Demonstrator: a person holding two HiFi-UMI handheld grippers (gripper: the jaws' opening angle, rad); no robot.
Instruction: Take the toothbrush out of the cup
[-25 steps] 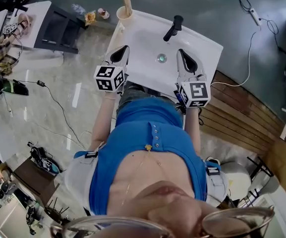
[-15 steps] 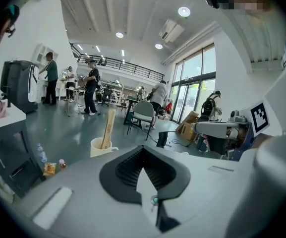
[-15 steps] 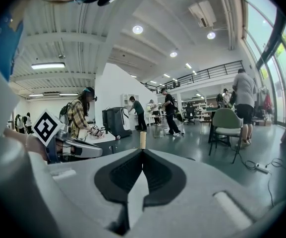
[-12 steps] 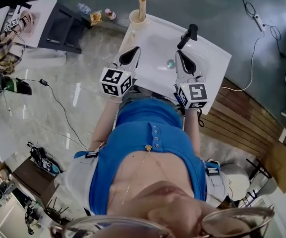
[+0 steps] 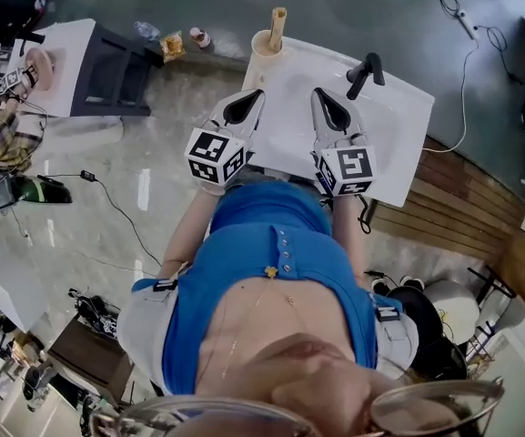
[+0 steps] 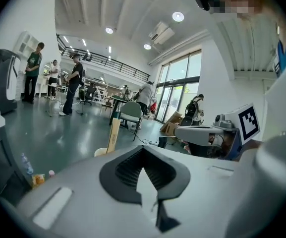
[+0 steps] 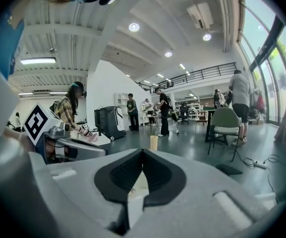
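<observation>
A pale cup (image 5: pixel 267 45) stands on the far left corner of the white sink (image 5: pixel 398 107), and a tan toothbrush (image 5: pixel 277 25) sticks upright out of it. My left gripper (image 5: pixel 247 104) hovers over the sink's near left edge, short of the cup, shut and holding nothing. My right gripper (image 5: pixel 326 105) hangs beside it over the basin, also shut and holding nothing. In the left gripper view the toothbrush (image 6: pixel 113 135) and the cup (image 6: pixel 101 152) rise just beyond the shut left gripper (image 6: pixel 143 148). The right gripper view shows the toothbrush (image 7: pixel 153 142) past the right gripper (image 7: pixel 142 153).
A black faucet (image 5: pixel 365 71) stands at the sink's back right. Left of the sink sit a dark stand (image 5: pixel 116 71), small bottles (image 5: pixel 200 36) and cables on the floor. People (image 6: pixel 75 83) and a chair (image 6: pixel 131 114) are far off in the hall.
The two grippers have drawn closer together. The right one has shifted left across the basin towards the cup side. The head view has swung, so the sink sits further right.
</observation>
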